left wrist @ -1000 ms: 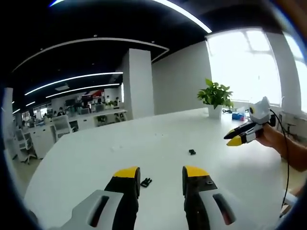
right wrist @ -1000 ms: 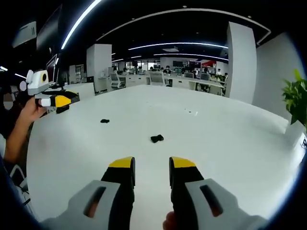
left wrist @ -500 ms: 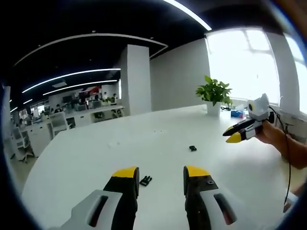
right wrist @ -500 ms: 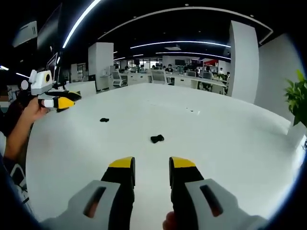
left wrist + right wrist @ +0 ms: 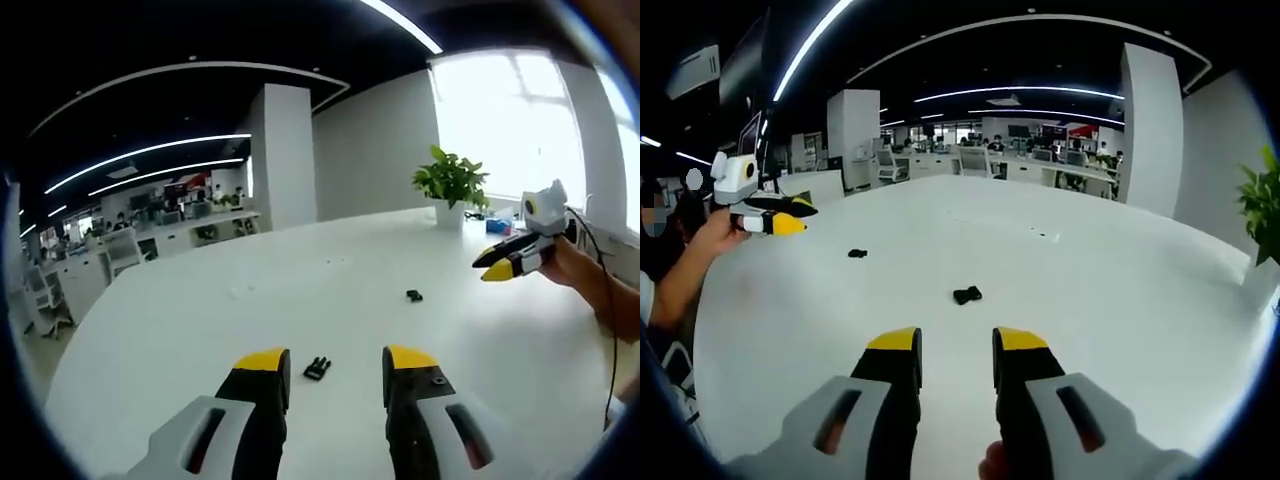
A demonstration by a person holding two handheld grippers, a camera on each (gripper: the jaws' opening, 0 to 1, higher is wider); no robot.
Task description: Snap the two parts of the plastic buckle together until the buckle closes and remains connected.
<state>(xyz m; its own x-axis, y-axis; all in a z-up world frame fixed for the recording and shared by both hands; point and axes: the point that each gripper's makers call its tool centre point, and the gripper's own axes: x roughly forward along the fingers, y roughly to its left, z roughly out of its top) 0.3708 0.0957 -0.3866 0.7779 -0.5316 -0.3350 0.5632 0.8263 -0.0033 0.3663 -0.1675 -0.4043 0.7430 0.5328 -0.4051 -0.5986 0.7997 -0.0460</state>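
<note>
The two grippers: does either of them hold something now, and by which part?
Nothing is held. The left gripper and the right gripper are both open, and the two buckle parts lie apart on the white table.

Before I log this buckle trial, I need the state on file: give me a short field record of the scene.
surface: white table
buckle part one: small black piece lying just ahead of the left gripper
buckle part two: small black piece lying ahead of the right gripper
buckle state: two parts apart, not joined
left gripper: open, holding nothing
right gripper: open, holding nothing
background: potted plant at the table's far edge
</note>
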